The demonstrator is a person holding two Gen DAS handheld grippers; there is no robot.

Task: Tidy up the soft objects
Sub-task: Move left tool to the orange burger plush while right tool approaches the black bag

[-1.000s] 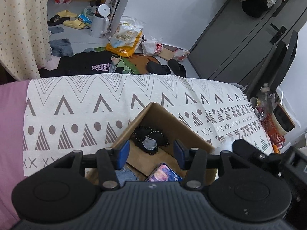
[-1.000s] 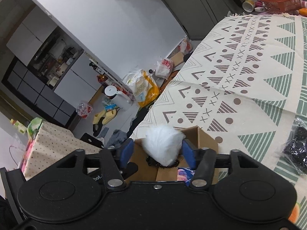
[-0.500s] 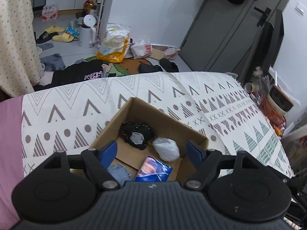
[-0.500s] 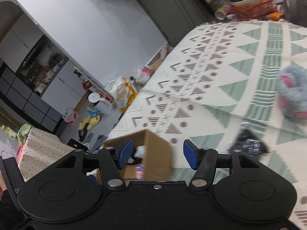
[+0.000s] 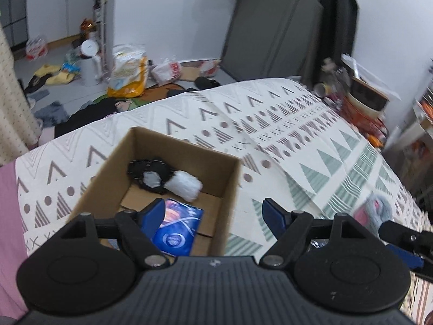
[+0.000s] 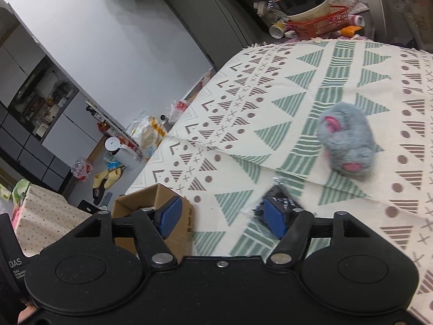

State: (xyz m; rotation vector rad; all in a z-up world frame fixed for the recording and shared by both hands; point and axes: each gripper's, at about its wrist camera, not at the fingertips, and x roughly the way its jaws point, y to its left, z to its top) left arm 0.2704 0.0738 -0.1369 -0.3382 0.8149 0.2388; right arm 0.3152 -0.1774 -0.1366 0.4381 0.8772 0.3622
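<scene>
A cardboard box (image 5: 230,187) sits on the patterned bedspread (image 5: 297,146). Inside lie a white fluffy ball (image 5: 186,185), a black frilly item (image 5: 147,170) and a blue packet (image 5: 177,230). My left gripper (image 5: 213,214) hangs open above the box's near right corner, holding nothing. In the right wrist view the box (image 6: 151,203) is at lower left. A grey plush toy with pink ears (image 6: 346,140) lies on the bedspread to the right, and a black packet (image 6: 281,200) lies just beyond my open, empty right gripper (image 6: 222,216).
The grey plush (image 5: 376,211) also shows blurred at the right in the left wrist view. An orange basket with bowls (image 6: 316,24) stands past the bed's far end. Bags, slippers and clothes litter the floor (image 5: 81,81) beyond the bed. A spotted cloth (image 6: 40,211) covers something at left.
The right gripper let the white fluffy ball go into the box, then swung right toward the black packet and grey plush. The left gripper opened wider and shifted right over the box.
</scene>
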